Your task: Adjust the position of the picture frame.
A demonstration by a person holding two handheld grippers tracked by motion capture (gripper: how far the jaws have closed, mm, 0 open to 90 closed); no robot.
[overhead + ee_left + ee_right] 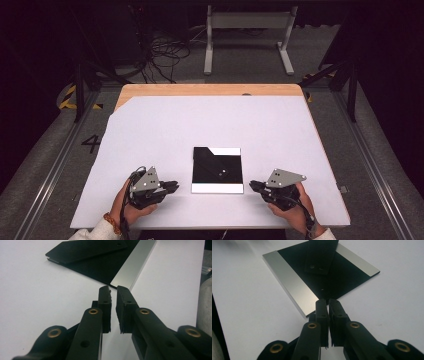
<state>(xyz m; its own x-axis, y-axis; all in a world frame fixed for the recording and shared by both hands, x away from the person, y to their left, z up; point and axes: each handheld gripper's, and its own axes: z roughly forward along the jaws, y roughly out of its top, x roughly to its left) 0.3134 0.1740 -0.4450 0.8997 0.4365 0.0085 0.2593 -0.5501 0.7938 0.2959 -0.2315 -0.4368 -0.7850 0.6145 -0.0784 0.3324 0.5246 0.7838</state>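
The square plate [217, 170] looks like a thin sheet with a matt black face and smooth, brushed-silver metallic strips along two edges. A matt black flat strip [320, 255] lies on it. The counter [165, 130] has a smooth, matt white covering over pale wood. Both grippers' jaws are matt black plastic with rough-edged pads and brass-coloured rivets.
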